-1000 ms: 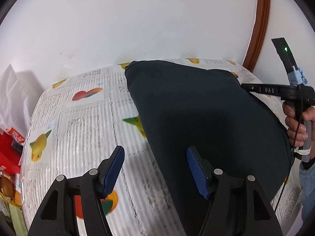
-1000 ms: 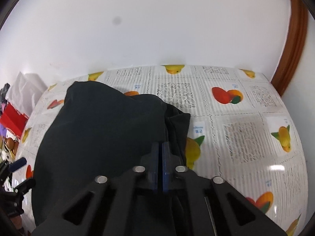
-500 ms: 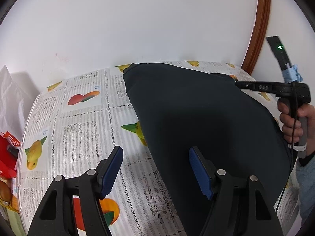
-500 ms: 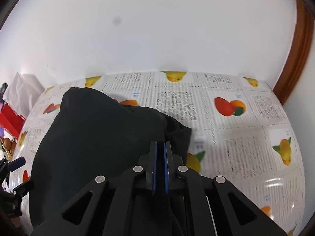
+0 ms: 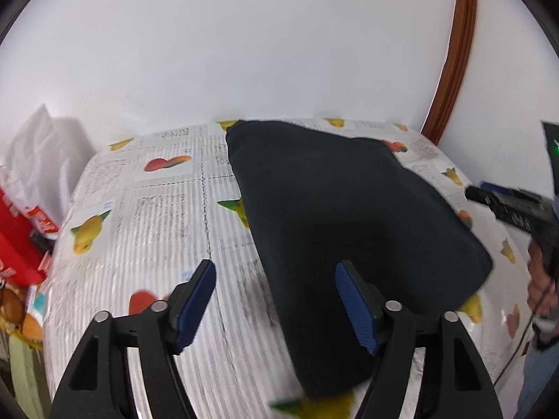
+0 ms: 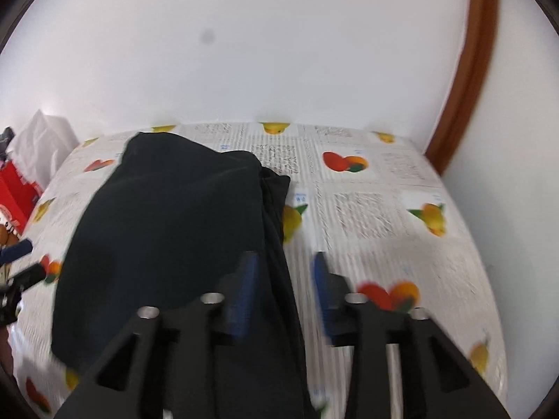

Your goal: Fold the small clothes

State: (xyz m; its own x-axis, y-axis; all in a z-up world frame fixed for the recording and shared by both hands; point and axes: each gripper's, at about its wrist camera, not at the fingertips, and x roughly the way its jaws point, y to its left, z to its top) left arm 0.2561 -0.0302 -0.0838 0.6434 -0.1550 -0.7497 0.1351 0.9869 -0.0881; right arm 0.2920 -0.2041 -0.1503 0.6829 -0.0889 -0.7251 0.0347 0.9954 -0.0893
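Observation:
A dark folded garment (image 5: 342, 216) lies on the fruit-print tablecloth (image 5: 146, 216); it also shows in the right wrist view (image 6: 174, 230). My left gripper (image 5: 276, 300) is open and empty, above the garment's near left edge. My right gripper (image 6: 283, 293) is open, its fingers (image 6: 244, 289) straddling the garment's right edge without gripping it. The right gripper also shows at the right of the left wrist view (image 5: 503, 202), held in a hand.
A white wall stands behind the table. A brown wooden frame (image 5: 454, 52) runs up at the right. A red package (image 5: 17, 237) and a white bag (image 5: 38, 164) sit past the table's left edge.
My right gripper has opened and let go of the garment, which now lies flat. Both grippers have drawn back a little.

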